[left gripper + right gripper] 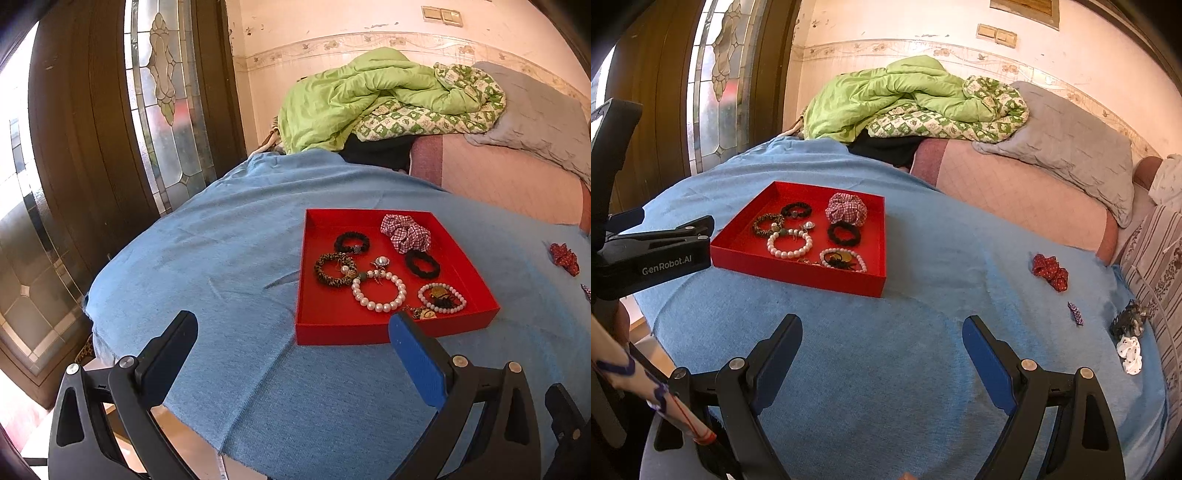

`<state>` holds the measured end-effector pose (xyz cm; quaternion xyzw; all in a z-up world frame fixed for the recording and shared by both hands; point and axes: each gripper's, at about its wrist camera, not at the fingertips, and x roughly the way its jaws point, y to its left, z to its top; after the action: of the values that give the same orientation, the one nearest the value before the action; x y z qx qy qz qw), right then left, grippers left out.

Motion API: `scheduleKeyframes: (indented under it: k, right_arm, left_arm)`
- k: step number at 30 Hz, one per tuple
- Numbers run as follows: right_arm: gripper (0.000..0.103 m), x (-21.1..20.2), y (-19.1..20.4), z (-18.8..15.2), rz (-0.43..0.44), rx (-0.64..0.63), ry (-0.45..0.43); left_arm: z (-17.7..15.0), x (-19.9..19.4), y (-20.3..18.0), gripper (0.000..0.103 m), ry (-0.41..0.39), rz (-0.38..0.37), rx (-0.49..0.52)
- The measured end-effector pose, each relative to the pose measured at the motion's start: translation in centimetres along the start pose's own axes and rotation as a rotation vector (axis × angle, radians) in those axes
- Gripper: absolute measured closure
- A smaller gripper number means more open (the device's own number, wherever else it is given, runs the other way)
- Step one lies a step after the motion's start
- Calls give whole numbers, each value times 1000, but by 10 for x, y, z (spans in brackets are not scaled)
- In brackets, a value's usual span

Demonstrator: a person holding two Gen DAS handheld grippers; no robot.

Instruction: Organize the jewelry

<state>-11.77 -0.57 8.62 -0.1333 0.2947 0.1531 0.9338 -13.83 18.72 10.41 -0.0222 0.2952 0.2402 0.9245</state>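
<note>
A red tray (332,334) (798,275) sits on the blue cloth (221,258) (923,314). In it lie a pearl bracelet (378,291), a leopard-print scrunchie (334,269), a checked scrunchie (406,230) and black hair ties (423,264). My left gripper (291,328) is open and empty just before the tray's front wall. My right gripper (882,325) is open and empty over bare cloth, right of the tray's near corner. On the cloth to the right lie a red scrunchie (1051,271), a small purple clip (1075,313), a dark hair piece (1128,319) and a white scrunchie (1130,352).
A green quilt (886,92) and grey pillow (1071,140) are heaped on the pink mattress (1015,195) behind the cloth. A wooden door with stained glass (166,92) stands at the left. The cloth's edge (110,332) drops off at the near left.
</note>
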Motion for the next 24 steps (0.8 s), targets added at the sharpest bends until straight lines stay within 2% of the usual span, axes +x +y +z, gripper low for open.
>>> scheduleKeyframes:
  k: [24]
  right_arm:
    - [12, 3, 7, -5, -1, -18, 16]
  left_arm:
    - [-2, 0, 0, 0, 3, 1, 5]
